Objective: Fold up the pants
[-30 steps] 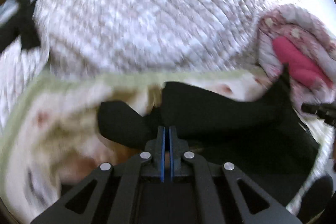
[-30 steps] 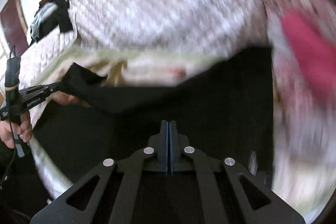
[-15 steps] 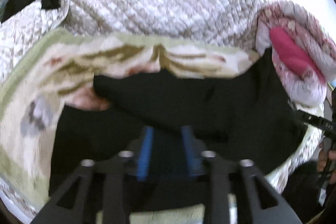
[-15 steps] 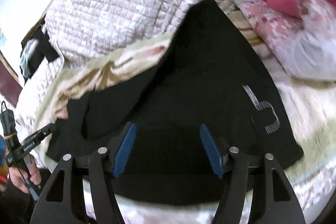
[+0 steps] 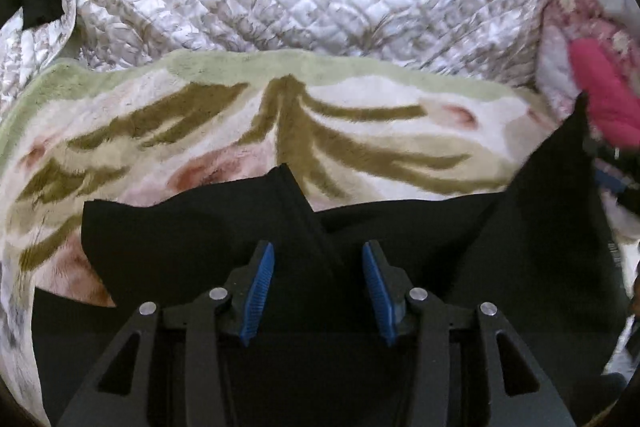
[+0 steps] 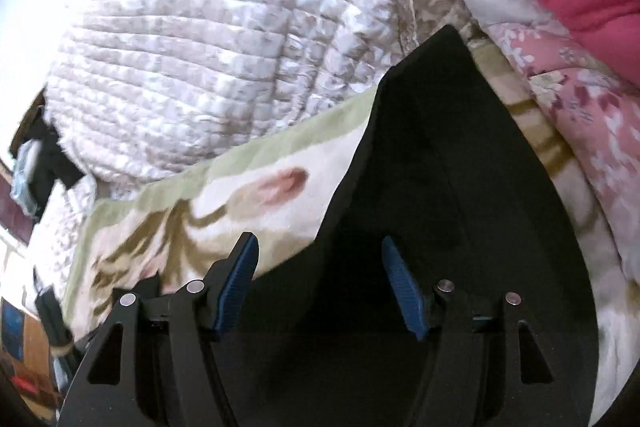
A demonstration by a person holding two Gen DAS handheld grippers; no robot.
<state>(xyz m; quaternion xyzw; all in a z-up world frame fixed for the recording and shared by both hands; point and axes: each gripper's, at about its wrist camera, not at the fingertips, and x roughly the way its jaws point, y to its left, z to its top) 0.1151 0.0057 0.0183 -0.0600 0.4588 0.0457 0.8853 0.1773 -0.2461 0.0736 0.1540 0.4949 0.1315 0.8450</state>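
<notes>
Lying directly below both tongs, the black fabric pants (image 5: 400, 247) stretch toward the frame's upper right, the left tongs (image 5: 318, 287) opening and the right tongs (image 6: 320, 283) closing, neither gripping cloth.

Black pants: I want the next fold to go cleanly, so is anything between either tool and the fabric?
Nothing visible. The black pants lie bare on the floral blanket, directly below the left tool and right tool, both unclamped.
</notes>
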